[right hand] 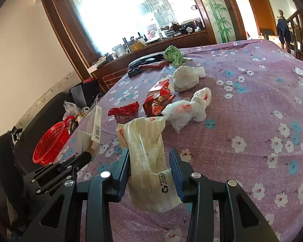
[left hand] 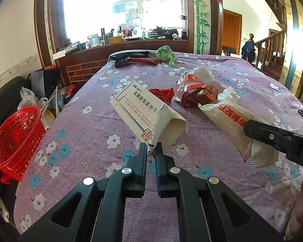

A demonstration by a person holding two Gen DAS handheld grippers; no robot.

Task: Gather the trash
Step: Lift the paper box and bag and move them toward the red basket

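Two hand-held grippers, one red basket.

The red basket is cut by the left edge; ledge clutter too small to tell

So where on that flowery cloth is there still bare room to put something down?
Bare cloth lies right of the white bag bundle, out to the far edge, and near the left edge beside the red basket, this side of the box in the left claw. The middle is crowded: red wrappers, tissue ball, green cloth.
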